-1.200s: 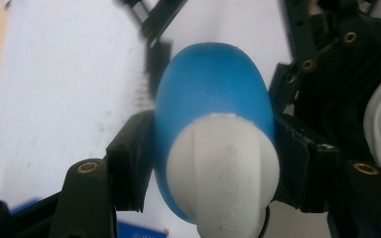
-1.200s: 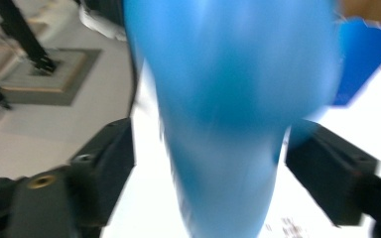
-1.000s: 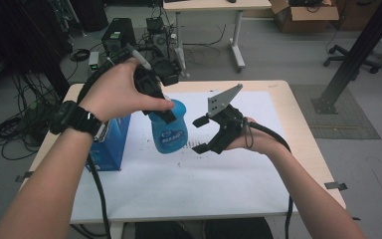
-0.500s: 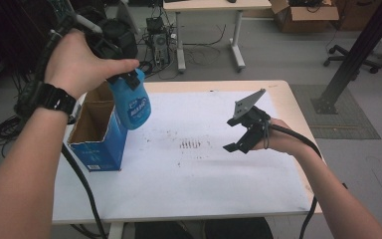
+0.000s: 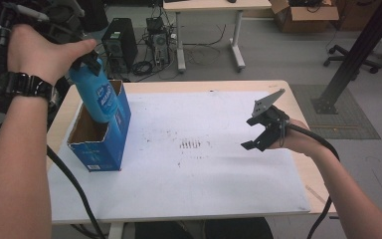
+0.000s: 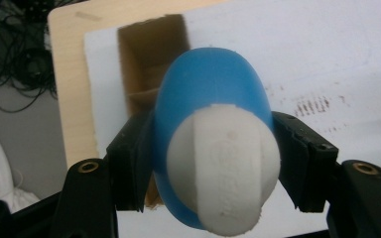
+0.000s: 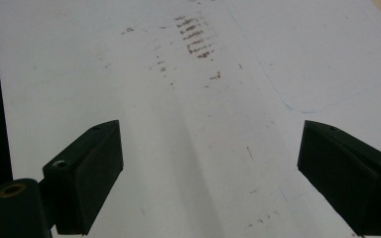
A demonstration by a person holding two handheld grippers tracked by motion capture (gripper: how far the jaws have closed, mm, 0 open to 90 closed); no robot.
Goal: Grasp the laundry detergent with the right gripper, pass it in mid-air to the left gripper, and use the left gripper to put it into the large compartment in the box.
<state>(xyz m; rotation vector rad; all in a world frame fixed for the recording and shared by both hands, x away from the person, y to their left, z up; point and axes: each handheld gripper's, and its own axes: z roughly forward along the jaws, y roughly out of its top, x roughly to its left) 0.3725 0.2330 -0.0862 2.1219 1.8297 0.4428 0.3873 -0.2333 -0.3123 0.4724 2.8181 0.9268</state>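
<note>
While your left gripper (image 6: 213, 163) has its jaws clamped on the blue bottle (image 5: 95, 94) just below the white cap (image 6: 223, 171), the bottle hangs tilted at the upper left of the high view, its base over the open mouth of the blue carton (image 5: 99, 137) and seemingly dipped just inside. From the left gripper view you look straight down the bottle: the brown cardboard cavity shows behind it at the upper left of the frame, so the base sits toward one side of the opening, not centred.

Square it up first — bring the bottle upright over the middle of the opening before you lower it. The carton looks narrow for the bottle, and I judge that a tilted entry could catch a wall and tip or drag the carton across the white sheet (image 5: 219, 164). Go down slowly and hold the grip until the bottle's weight is carried by the carton floor.

Your right gripper (image 5: 258, 134) hovers at the right of the high view with its jaws wide and nothing between them — use it to steady the carton's side if it starts to shift.
</note>
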